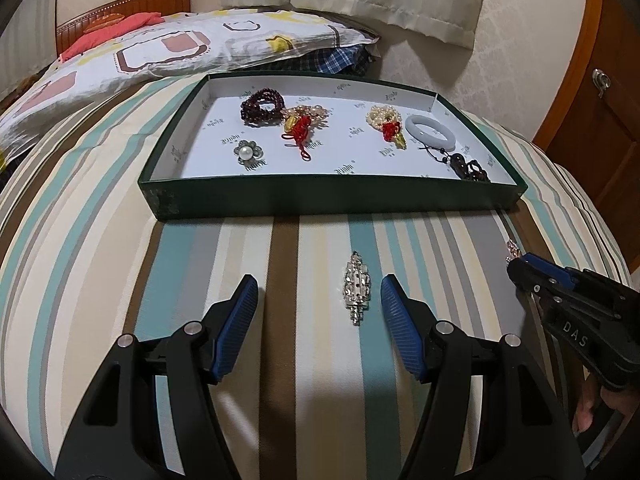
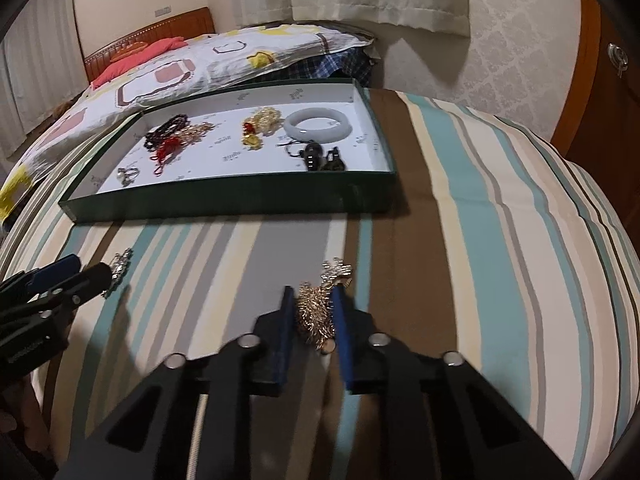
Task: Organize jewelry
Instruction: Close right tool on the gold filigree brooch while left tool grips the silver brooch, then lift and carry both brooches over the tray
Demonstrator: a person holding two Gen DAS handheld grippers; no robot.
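Observation:
A silver rhinestone brooch [image 1: 357,294] lies on the striped bedspread between the fingers of my left gripper [image 1: 319,284], closer to the right finger; the jaws stand open and touch nothing. My right gripper [image 2: 313,294] is shut on a gold spiky brooch [image 2: 318,312], with a blue pad pressed to each side. A shallow green box [image 1: 320,196] with a white lining sits farther back. It holds a dark red bead bracelet [image 1: 262,104], a pearl flower brooch [image 1: 248,153], a white bangle [image 1: 430,132] and several other pieces.
A patterned quilt [image 1: 140,52] lies bunched behind the box, before a wooden headboard [image 1: 120,12]. Curtains hang at the back wall. A wooden door [image 1: 600,120] stands to the right, where the bed's edge falls away.

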